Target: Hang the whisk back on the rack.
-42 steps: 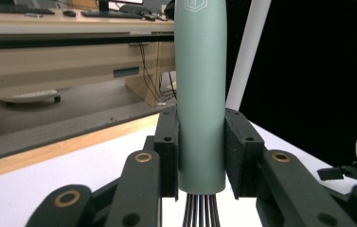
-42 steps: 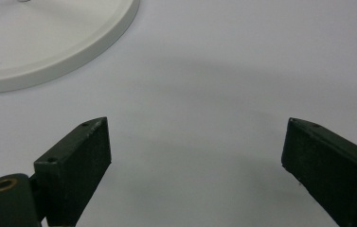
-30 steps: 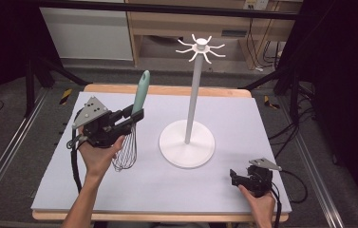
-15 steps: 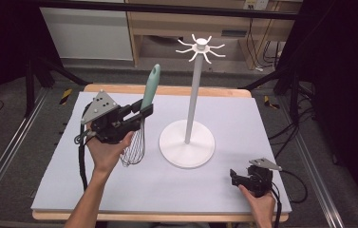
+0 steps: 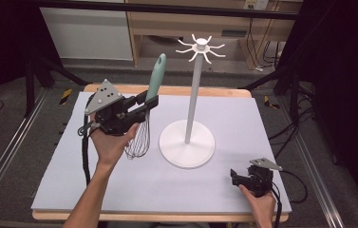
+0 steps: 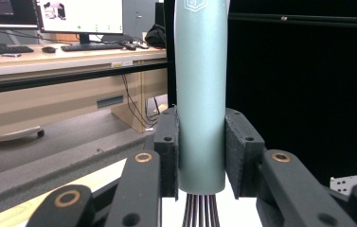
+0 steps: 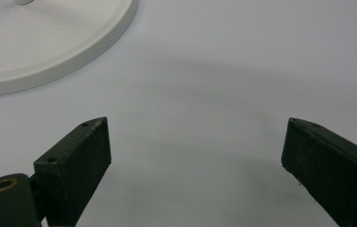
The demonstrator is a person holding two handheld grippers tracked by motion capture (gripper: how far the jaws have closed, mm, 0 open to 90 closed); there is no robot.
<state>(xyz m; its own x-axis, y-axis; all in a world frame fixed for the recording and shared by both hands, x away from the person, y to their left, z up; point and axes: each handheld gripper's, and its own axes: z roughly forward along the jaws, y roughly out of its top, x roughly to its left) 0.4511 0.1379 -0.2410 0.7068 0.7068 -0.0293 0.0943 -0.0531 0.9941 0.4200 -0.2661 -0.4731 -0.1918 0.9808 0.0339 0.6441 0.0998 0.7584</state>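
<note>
A whisk with a grey-green handle (image 5: 155,78) and a wire head (image 5: 138,140) hangs upright above the white mat, handle up. My left gripper (image 5: 149,102) is shut on the lower part of that handle (image 6: 200,94), its pads (image 6: 167,151) pressed on both sides, the wires (image 6: 200,210) showing below. A white stand (image 5: 194,76) with a round base (image 5: 187,142) and hooks at its top (image 5: 200,47) rises just right of the whisk. My right gripper (image 5: 234,176) rests low at the mat's front right, open, with bare mat (image 7: 195,142) between its fingers (image 7: 79,156).
The white mat (image 5: 81,180) covers a wooden table (image 5: 167,89). The stand's base rim (image 7: 72,56) lies close ahead of my right gripper. A desk with monitors and a keyboard (image 6: 86,47) stands beyond the table. Dark floor and metal rails (image 5: 5,152) flank the table.
My left gripper has lifted the whisk and carried it right, toward the stand, with the handle staying upright. The right gripper has stayed still.
</note>
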